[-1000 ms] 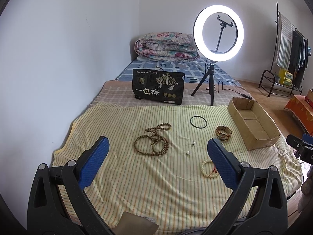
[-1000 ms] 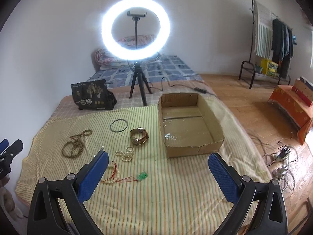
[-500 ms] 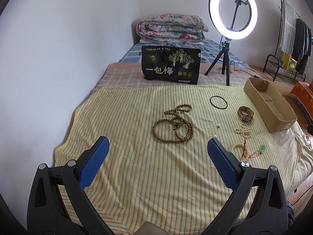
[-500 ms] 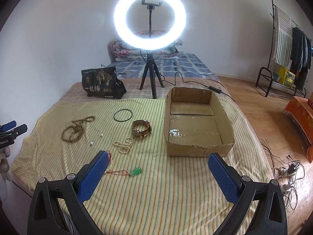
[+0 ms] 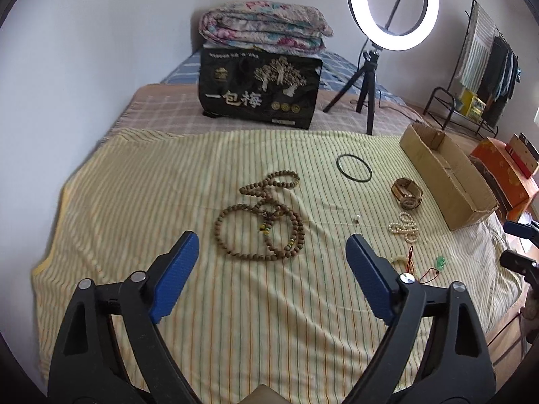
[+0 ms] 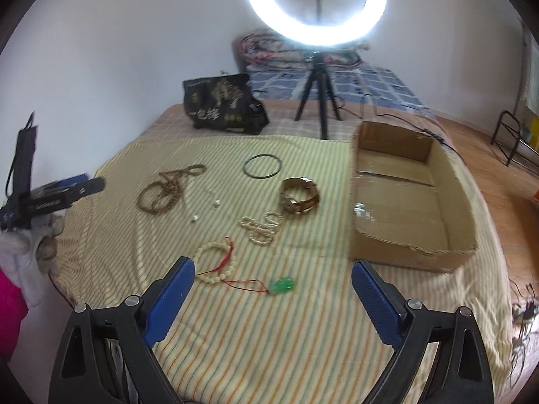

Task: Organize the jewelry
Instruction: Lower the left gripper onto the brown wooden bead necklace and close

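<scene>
Jewelry is spread on a striped cloth (image 5: 141, 202) laid over a bed. The cloth's left part is bare up to the edge by the wall, and a broad bare strip is left along the near edge under both grippers. The right side is bounded by an open cardboard box (image 6: 404, 198), beyond which wooden floor is seen. A black bag (image 5: 259, 94) and a ring light (image 5: 394, 6) on its tripod are set behind the cloth's far edge.

The left gripper (image 5: 271, 256) is held above the cloth with its jaws wide and closing, nothing between them. A coil of brown beads (image 5: 262, 219) lies just ahead of the tips, not touched. The right gripper (image 6: 273, 277) is likewise wide and closing, with nothing pressed by the pads. A white bracelet (image 6: 215, 262) with red cord lies ahead of its left finger, and a green pendant (image 6: 283, 284) is seen in the gap between the tips, on the cloth below. Farther off lie pearls (image 6: 261, 227), a watch (image 6: 298, 195), a dark ring (image 6: 262, 166) and two small white earrings (image 6: 205, 210).

The box's bare inside is shown only in the right view, as is a gloved hand (image 6: 30, 245) holding the left gripper at the cloth's left edge. A clothes rack (image 5: 485, 64) is shown clearly only in the left view, where part of the bracelet is hidden behind a finger.
</scene>
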